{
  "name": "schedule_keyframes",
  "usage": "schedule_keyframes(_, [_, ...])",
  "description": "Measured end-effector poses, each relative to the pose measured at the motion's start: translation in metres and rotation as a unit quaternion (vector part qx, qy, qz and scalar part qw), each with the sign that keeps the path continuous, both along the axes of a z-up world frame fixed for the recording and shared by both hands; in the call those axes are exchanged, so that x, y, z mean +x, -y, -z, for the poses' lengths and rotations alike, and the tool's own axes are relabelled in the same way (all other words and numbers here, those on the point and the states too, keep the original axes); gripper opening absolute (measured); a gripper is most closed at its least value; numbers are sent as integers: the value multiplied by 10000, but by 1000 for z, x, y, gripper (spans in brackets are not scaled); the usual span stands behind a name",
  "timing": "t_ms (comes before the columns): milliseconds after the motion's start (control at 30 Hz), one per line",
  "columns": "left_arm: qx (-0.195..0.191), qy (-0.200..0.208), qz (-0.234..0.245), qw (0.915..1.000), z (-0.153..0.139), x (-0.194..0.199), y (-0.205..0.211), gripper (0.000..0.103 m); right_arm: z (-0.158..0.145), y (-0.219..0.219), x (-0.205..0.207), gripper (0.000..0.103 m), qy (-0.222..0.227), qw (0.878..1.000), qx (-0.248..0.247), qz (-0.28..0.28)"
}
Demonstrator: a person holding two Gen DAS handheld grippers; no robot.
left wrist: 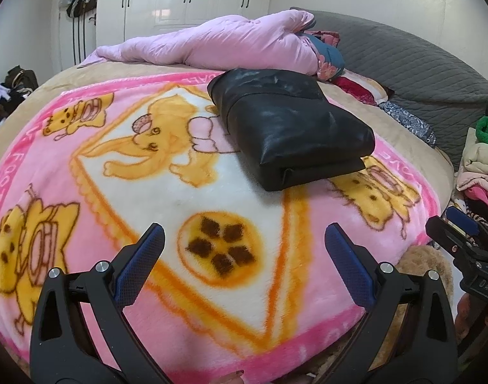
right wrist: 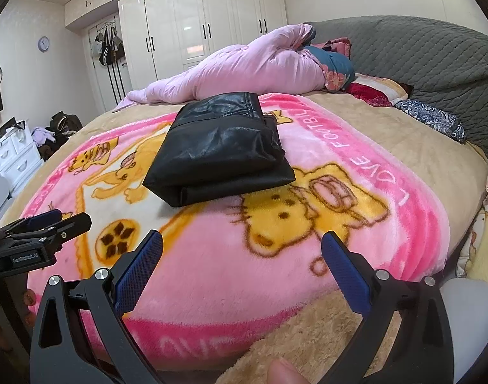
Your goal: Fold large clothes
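Note:
A black leather garment (left wrist: 292,128) lies folded into a thick rectangle on the pink cartoon blanket (left wrist: 212,192); it also shows in the right wrist view (right wrist: 218,150). My left gripper (left wrist: 244,236) is open and empty, held above the blanket's near part, well short of the garment. My right gripper (right wrist: 242,243) is open and empty, also near the blanket's front edge (right wrist: 212,288). The right gripper appears at the right edge of the left wrist view (left wrist: 452,233), and the left gripper at the left edge of the right wrist view (right wrist: 45,224).
A rolled pink duvet (right wrist: 250,67) lies across the far side of the bed by the grey headboard (right wrist: 420,51). Stacked clothes (left wrist: 480,160) stand at the bed's right. White wardrobes (right wrist: 196,25) and a cluttered dresser (right wrist: 16,150) line the walls.

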State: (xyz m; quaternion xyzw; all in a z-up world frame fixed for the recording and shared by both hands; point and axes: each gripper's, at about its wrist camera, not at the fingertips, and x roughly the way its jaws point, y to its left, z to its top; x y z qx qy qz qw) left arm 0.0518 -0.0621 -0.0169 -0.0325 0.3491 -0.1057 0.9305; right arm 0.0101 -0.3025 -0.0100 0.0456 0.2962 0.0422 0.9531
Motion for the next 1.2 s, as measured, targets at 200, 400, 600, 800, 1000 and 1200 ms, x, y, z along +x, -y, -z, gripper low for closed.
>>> schedule_keyframes(200, [3, -14, 14, 10000, 0, 0, 0, 94, 1, 0, 0, 99, -2, 10000, 1, 6])
schedule_keyframes(400, [48, -6, -7, 10000, 0, -1, 1, 94, 1, -2, -3, 99, -23, 10000, -11, 23])
schedule_keyframes(600, [-9, -161, 39, 9999, 2, 1, 1, 94, 1, 2, -9, 99, 7, 9999, 31, 147])
schedule_keyframes(800, [134, -328, -74, 9993, 13, 9, 0, 94, -1, 25, -24, 99, 312, 9971, 307, 624])
schedule_keyframes(1000, [-167, -646, -418, 9969, 26, 29, -33, 94, 7, 87, -44, 99, 409, 9829, 369, 1757])
schedule_keyframes(1200, [-395, -627, -1826, 9804, 15, 57, -153, 94, 54, 219, -81, 99, -310, 9063, 261, 4207])
